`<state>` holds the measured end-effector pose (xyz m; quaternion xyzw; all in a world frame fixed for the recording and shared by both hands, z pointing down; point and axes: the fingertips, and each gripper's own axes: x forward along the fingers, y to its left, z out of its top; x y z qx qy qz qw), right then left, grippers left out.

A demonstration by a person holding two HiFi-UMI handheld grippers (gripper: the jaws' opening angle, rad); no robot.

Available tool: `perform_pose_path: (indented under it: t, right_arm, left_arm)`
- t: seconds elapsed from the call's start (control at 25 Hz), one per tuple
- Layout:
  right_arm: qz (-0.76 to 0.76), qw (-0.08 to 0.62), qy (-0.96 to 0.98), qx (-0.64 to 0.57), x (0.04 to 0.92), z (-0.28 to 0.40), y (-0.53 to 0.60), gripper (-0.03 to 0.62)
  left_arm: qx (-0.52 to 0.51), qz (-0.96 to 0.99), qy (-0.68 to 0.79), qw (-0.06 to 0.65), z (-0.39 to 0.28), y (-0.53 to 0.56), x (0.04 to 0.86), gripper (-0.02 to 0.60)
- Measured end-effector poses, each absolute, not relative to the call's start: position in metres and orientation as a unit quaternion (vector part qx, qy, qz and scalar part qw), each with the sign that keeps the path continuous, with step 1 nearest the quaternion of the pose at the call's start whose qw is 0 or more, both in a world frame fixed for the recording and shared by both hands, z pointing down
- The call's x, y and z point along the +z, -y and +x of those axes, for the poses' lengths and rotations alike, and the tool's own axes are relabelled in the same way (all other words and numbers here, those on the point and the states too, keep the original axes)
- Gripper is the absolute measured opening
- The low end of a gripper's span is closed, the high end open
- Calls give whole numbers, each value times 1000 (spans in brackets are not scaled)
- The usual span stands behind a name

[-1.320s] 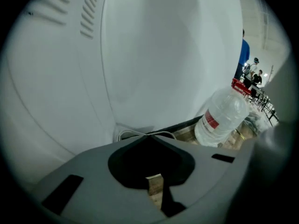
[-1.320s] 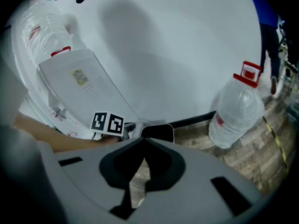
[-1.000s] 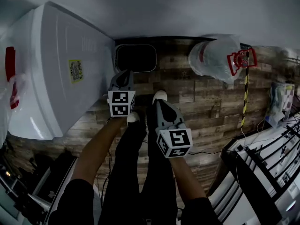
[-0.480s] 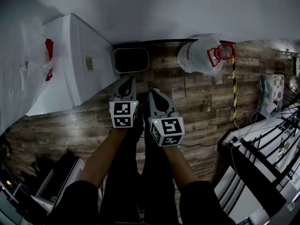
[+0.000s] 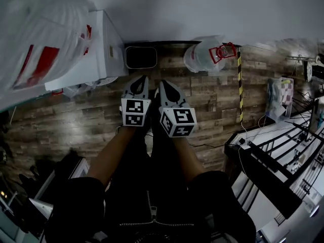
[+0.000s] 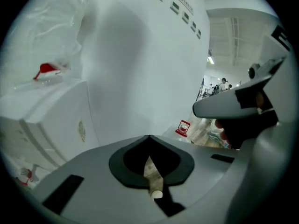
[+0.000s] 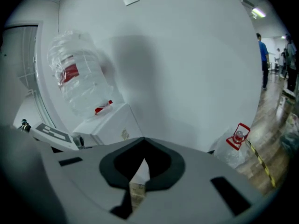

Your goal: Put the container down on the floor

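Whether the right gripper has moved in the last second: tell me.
Yes. The right gripper has moved forward, toward the dark bin by the wall, now level with the left gripper.

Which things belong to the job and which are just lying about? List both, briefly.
Job: jug on the floor, floor, left gripper and right gripper (jaws shut, empty).
Lying about: dispenser, jug on top of it, bin, striped bar, rack.

Wood-plank floor (image 5: 212, 105), clear plastic container (image 5: 201, 59)
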<state>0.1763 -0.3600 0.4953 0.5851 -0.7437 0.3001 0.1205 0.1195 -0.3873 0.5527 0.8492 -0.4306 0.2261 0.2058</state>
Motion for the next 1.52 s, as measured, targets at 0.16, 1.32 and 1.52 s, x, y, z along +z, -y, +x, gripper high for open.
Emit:
perform_pose_path:
  t: [0.16,1.32,1.52]
  right_arm:
    - [587,116,749,286,449,170,348,8]
    - [553,82,804,203,327,111,312,8]
    - [541,87,812,204,328,98,310,8]
  left_arm:
    - [217,849,434,210,111,372,513,14]
    - [144,862,453,177,48,342,380,14]
    - [139,860,457,178,41,337,376,14]
